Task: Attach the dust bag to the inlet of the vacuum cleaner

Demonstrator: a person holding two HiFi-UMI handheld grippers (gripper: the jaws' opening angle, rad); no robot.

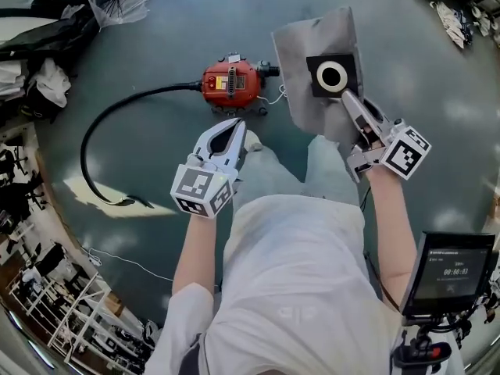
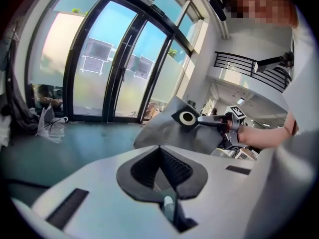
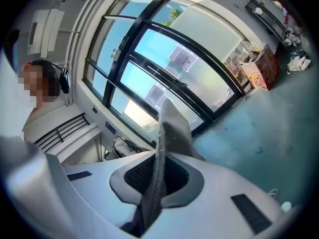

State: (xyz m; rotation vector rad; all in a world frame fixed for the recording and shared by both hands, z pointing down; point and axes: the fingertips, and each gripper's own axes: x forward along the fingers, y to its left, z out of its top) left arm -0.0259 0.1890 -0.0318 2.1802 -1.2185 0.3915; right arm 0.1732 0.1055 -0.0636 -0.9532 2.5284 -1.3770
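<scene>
- Above the floor, the right gripper pinches the dust bag by its edge, near the vacuum cleaner.
- Left gripper is closed and empty.
- The limp bag may swing or slip, spoiling alignment.

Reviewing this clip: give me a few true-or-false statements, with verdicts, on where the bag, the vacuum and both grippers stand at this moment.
1. The right gripper is shut on the dust bag. True.
2. The left gripper holds the hose. False: it is shut on nothing, and the hose lies on the floor.
3. The dust bag is already fitted on the vacuum cleaner. False: the right gripper holds it up in the air, not on the vacuum cleaner.
4. The vacuum cleaner is red and sits on the floor. True.
</scene>
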